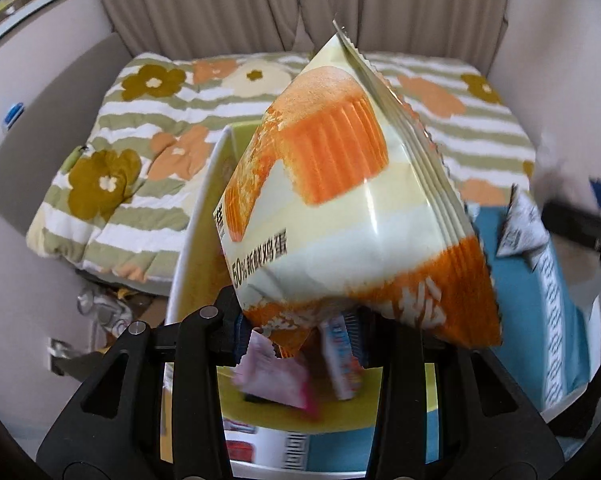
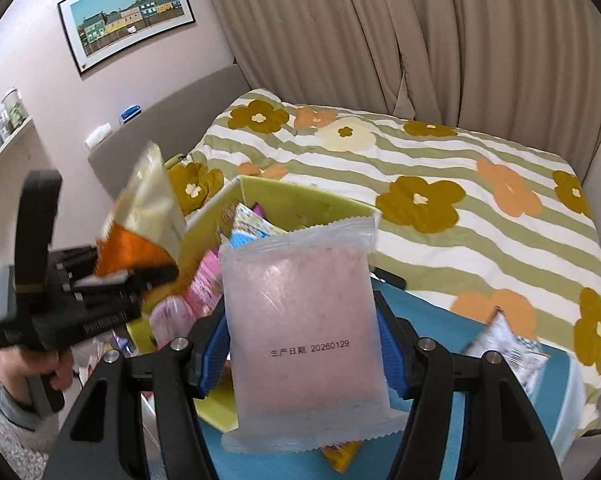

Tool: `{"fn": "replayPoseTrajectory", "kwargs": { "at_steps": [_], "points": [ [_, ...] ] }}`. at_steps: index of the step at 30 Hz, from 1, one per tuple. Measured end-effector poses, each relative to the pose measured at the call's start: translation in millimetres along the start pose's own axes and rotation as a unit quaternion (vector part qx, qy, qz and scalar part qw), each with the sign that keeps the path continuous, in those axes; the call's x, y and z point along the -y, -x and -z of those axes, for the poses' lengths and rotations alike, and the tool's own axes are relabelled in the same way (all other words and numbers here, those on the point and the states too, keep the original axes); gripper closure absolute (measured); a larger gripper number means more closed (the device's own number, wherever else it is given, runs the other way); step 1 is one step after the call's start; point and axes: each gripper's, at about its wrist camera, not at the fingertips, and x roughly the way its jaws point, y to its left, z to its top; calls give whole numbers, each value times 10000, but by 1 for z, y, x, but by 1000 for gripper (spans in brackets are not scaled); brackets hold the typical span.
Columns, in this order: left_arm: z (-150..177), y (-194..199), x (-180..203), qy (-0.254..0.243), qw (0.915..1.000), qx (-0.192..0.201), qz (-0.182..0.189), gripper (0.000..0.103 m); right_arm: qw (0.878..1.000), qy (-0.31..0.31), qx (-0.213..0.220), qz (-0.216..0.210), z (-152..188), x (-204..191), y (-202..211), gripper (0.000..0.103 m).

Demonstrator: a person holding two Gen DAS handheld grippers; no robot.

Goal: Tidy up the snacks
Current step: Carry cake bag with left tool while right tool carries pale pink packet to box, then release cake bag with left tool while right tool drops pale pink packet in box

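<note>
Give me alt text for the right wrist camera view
The right gripper clamps a frosted pink snack packet above a yellow-green box of snacks on a blue surface. At left, the left gripper holds an orange-and-cream cake packet; a flowered striped quilt lies behind.

A blue surface (image 2: 452, 328) carries a yellow-green box (image 2: 300, 200) of snacks and a black-and-white packet (image 2: 508, 344).

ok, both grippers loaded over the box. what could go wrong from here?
1. The left gripper pinches only the bottom corner of the cake packet, which tilts high above it; it could swing or slip out.
2. The pink packet is slick, and the right gripper holds it by its edges; it may slide down.
3. The green box already looks crowded, so dropped packets could spill out.
</note>
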Motion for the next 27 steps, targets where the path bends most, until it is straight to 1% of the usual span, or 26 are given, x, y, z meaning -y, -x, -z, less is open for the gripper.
{"fn": "replayPoseTrajectory", "kwargs": {
  "at_steps": [1, 2, 3, 4, 5, 7, 11, 17, 23, 24, 25, 26, 27],
  "points": [
    [0, -5, -3, -63, 9999, -91, 99, 58, 10000, -46, -14, 24, -5, -6, -7, 43],
    [1, -10, -6, -154, 9996, -170, 181, 28, 9999, -93, -27, 54, -9, -11, -13, 43],
    [3, -12, -9, -247, 9994, -175, 196, 9, 9999, -127, -36, 83, -12, -13, -16, 43],
    [4, -13, -11, -339, 9992, -70, 193, 0, 9997, -179, -48, 129, -15, -17, -21, 43],
    [6, -12, -11, -448, 9987, 1, 247, 0, 9996, -226, -54, 163, -17, -19, -24, 43],
    [7, -15, -14, -652, 9968, -40, 452, 1, 9990, -353, -69, 254, -21, -22, -32, 43],
    [5, -14, -15, -893, 9947, 72, 499, 0, 9975, -502, -158, 463, -30, -26, -45, 43],
    [-8, -27, -25, -934, 9921, 40, 834, 1, 9954, -650, -301, 642, -56, -23, -65, 43],
    [-19, -44, -36, -916, 9911, -53, 964, 1, 9924, -864, -560, 673, -81, -12, -108, 43],
    [-19, -46, -38, -905, 9910, -72, 981, 1, 9922, -894, -567, 655, -84, -11, -116, 38],
    [-20, -49, -40, -901, 9909, -94, 996, 1, 9924, -915, -530, 628, -86, -10, -121, 24],
    [-19, -52, -41, -908, 9908, -118, 997, 1, 9927, -932, -462, 608, -87, -10, -124, 14],
    [-19, -54, -43, -919, 9908, -137, 982, 1, 9929, -954, -365, 603, -86, -12, -124, 0]
  ]
}}
